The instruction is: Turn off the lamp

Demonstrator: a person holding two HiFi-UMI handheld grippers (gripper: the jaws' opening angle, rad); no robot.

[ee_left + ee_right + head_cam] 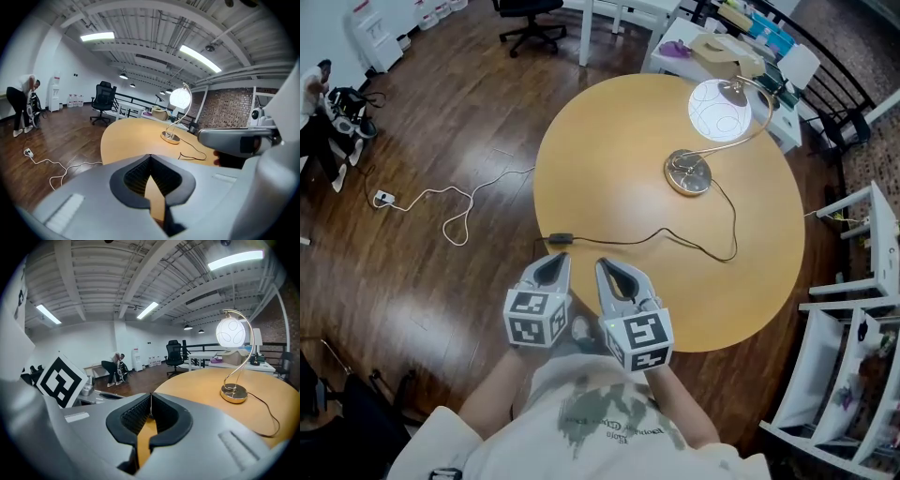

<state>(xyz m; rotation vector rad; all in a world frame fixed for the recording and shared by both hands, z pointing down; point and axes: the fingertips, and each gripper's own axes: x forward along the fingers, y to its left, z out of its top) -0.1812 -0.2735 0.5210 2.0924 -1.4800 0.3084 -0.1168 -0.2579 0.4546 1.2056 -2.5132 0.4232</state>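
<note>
The lamp's round white shade (719, 111) glows at the far right of the round wooden table (609, 141), on a curved gold stem above a gold base (688, 172). Its black cord (656, 234) runs toward me to an inline switch (560, 239) near the table's front edge. My left gripper (555, 265) and right gripper (607, 269) hover side by side just behind that switch, both shut with nothing held. The lit shade (180, 97) and base (170, 137) show ahead in the left gripper view. The right gripper view has the shade (230, 333) and base (233, 393) at the right.
A white cable (441, 202) trails across the wooden floor at the left. A black office chair (530, 19) stands at the back. White shelving (853, 309) is right of the table, a cluttered white table (722, 47) behind it. A person (21, 101) bends over far left.
</note>
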